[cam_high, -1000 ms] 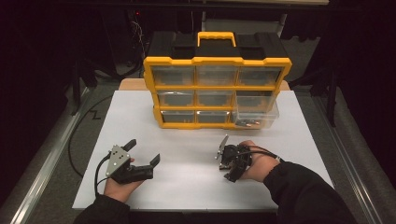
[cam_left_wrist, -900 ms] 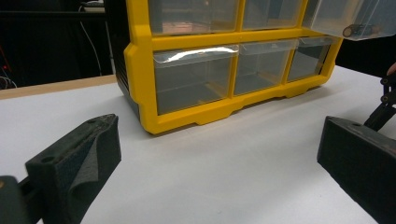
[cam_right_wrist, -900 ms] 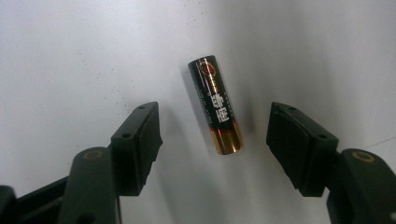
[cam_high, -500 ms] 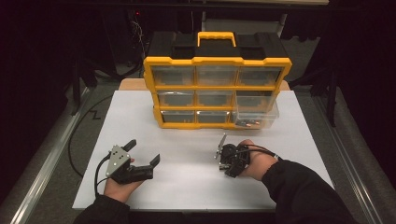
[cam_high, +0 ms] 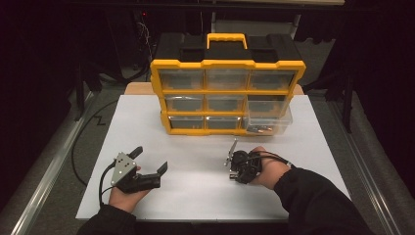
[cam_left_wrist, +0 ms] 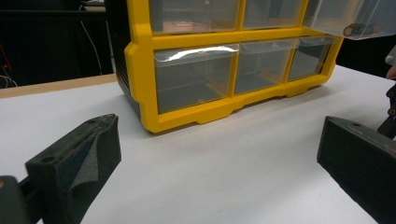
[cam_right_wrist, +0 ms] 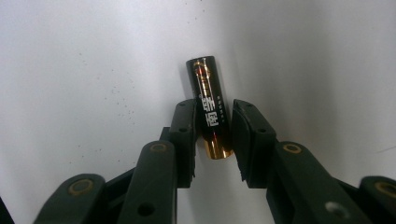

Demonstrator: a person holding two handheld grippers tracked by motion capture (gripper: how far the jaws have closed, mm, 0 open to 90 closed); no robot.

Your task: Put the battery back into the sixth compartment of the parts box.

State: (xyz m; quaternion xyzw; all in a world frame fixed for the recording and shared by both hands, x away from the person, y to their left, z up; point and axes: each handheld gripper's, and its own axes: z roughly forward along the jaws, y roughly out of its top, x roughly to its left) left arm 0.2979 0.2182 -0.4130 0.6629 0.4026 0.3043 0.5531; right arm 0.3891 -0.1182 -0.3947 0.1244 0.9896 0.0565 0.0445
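R gripper (cam_right_wrist: 212, 135) just closing on battery (cam_right_wrist: 210, 107), pads touching it — on bench (cam_high: 195, 147). L gripper (cam_high: 149, 161) open, empty.

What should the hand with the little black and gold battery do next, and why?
Probably finish the squeeze, then lift. The right gripper has just been closing its fingers around the battery, which lies on the white table. The pulled-out drawer of the yellow organizer looks like its likely goal.

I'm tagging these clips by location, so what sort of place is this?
Probably a lab or workshop bench set up for recording. A yellow parts organizer with clear drawers stands on a white-covered table, dark curtains surround it, and a person works handheld grippers, the right gripper around a small black-and-gold battery.
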